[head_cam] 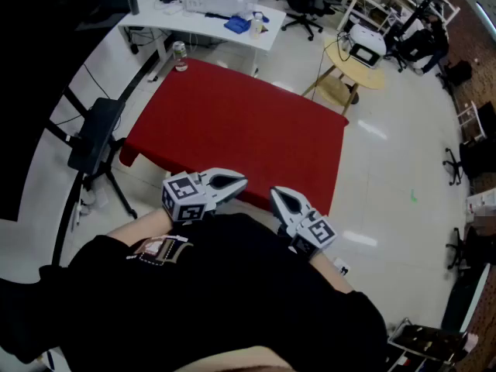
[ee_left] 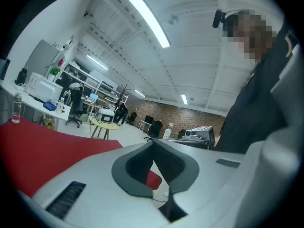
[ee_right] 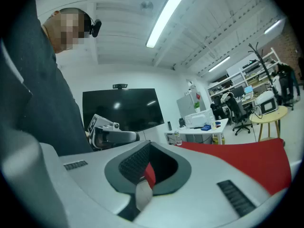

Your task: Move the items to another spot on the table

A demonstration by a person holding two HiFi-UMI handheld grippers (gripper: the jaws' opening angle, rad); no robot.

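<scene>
At the near edge of the flat red-clothed worktop (head_cam: pixel 232 122), grey plastic left gripper (head_cam: pixel 239 181) and right gripper (head_cam: pixel 276 194): fingers closed together. One clear bottle (head_cam: pixel 180 56) at far-left corner. Long ceiling strip light (ee_left: pixel 148 19): gripper views only.

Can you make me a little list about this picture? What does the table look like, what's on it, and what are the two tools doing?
table: red table, mostly bare
on it: one bottle, standing at the far left corner
left side: left tool, shut, holding nothing
right side: right tool, shut, holding nothing
where the tools are: close to the person's chest, at the near edge of the table
tools and bottle: far apart, not touching
behind the table: white desk with things on it
</scene>
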